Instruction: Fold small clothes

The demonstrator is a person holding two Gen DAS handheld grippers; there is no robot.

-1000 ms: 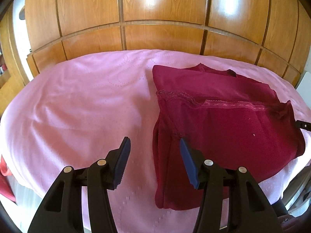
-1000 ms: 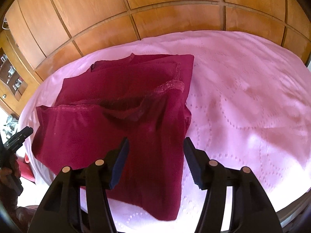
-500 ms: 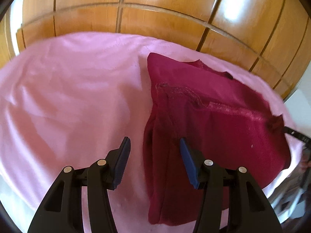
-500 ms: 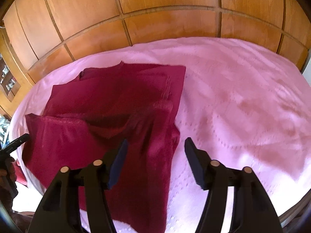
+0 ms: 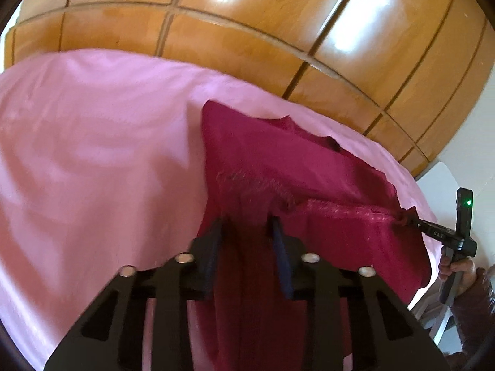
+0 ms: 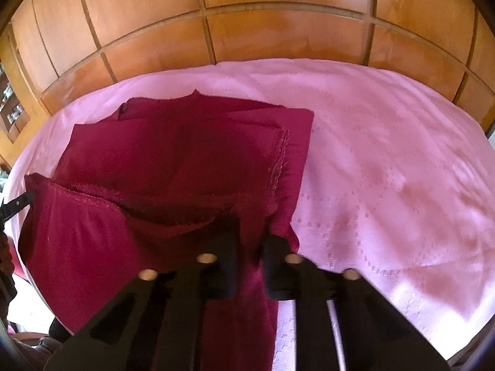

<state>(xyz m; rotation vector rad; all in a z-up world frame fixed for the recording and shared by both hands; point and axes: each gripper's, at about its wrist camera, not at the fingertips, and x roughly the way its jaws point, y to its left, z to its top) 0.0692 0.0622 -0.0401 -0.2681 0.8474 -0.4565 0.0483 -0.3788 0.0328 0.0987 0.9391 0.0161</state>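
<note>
The dark red garment [image 5: 309, 185] lies partly folded on the pink bedspread [image 5: 92, 154]. The left gripper [image 5: 247, 232] pinches its near left corner, and the right gripper [image 6: 250, 241] pinches the near right corner. This looks like a fold in hand; next, both corners probably want lifting together and carrying toward the far edge

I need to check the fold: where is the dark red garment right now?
The dark red garment lies on the pink bedspread in front of the wooden panelled wall, left of centre in the right wrist view, its near edge between both hand-held grippers' fingers.
</note>
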